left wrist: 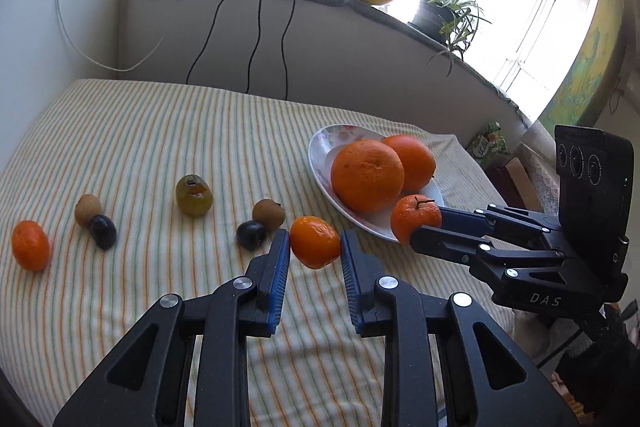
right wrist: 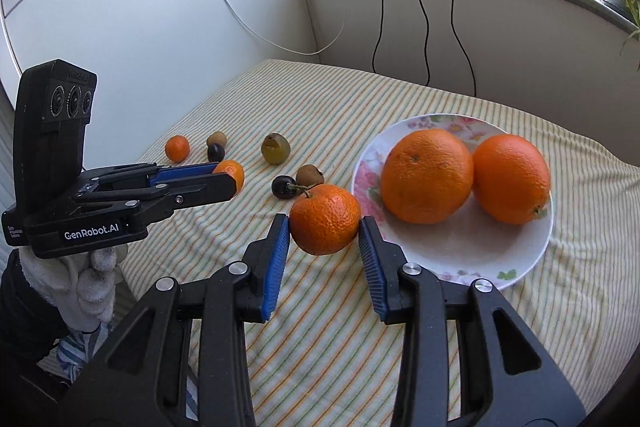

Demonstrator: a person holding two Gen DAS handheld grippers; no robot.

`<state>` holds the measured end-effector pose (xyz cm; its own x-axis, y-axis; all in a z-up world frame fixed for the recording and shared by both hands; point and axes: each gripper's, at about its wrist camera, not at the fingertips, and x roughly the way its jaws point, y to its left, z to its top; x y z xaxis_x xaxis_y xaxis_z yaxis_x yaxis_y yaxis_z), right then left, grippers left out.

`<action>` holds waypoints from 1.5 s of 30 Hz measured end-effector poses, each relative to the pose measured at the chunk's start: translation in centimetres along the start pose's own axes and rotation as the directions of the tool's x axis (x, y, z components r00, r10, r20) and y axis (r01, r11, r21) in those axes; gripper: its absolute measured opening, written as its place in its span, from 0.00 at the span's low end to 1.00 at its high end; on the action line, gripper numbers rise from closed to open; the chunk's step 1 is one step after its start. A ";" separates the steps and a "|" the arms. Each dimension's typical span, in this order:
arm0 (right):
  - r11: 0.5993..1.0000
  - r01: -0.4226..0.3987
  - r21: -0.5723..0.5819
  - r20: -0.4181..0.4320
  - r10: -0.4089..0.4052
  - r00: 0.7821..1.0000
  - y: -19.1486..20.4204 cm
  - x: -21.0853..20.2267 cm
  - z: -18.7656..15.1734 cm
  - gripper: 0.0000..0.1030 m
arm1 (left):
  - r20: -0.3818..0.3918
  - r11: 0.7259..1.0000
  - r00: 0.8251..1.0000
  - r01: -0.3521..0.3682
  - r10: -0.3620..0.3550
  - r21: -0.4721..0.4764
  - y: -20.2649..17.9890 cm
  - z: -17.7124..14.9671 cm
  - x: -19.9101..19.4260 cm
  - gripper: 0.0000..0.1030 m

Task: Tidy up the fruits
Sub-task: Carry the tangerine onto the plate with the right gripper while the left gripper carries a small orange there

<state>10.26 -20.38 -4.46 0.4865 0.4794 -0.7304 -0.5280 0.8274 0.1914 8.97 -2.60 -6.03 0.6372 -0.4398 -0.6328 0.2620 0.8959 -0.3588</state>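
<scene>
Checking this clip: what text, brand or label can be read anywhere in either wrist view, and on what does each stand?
"DAS": right claw's body.
"GenRobot.AI": left claw's body.
Small white print beside it on the same body: too small to read.
Embossed wording on top of the camera block: unreadable.
Green packet past the bed: lettering blurred.

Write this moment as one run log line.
left gripper: holds mandarin | right gripper: holds stemmed mandarin | plate: two oranges

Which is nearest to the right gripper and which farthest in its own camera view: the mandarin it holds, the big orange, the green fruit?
1. Mandarin, between the right gripper pads.
2. Big orange, on the plate, right.
3. Green fruit, far back on the cloth, left.
</scene>
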 end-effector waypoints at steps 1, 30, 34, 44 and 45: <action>1.000 0.009 0.012 0.002 -0.009 1.000 -0.6 -0.2 -0.2 0.36 | -0.004 1.000 1.000 0.009 -0.009 0.008 -0.6 0.2 0.4 0.23; 0.986 0.113 0.121 -0.006 -0.113 0.994 -8.1 -1.4 -1.5 0.36 | -0.084 0.987 0.996 0.053 -0.041 0.152 -8.9 1.6 7.8 0.23; 0.986 0.112 0.124 -0.011 -0.112 0.994 -8.2 -1.1 -1.5 0.36 | -0.088 0.986 0.995 0.052 -0.038 0.157 -9.0 1.5 7.9 0.23; 0.985 0.116 0.127 -0.027 -0.113 0.993 -8.4 -0.5 -1.3 0.37 | -0.079 0.987 0.996 0.042 -0.030 0.156 -8.9 1.7 7.7 0.24; 0.985 0.117 0.129 -0.027 -0.115 0.993 -8.4 -0.5 -1.3 0.37 | -0.081 0.987 0.996 0.045 -0.032 0.157 -8.9 1.7 7.7 0.24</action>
<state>13.59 -27.94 -6.57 0.5247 0.3733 -0.7651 -0.3735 0.9086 0.1872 12.78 -13.82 -6.58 0.5678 -0.4721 -0.6744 0.4010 0.8741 -0.2743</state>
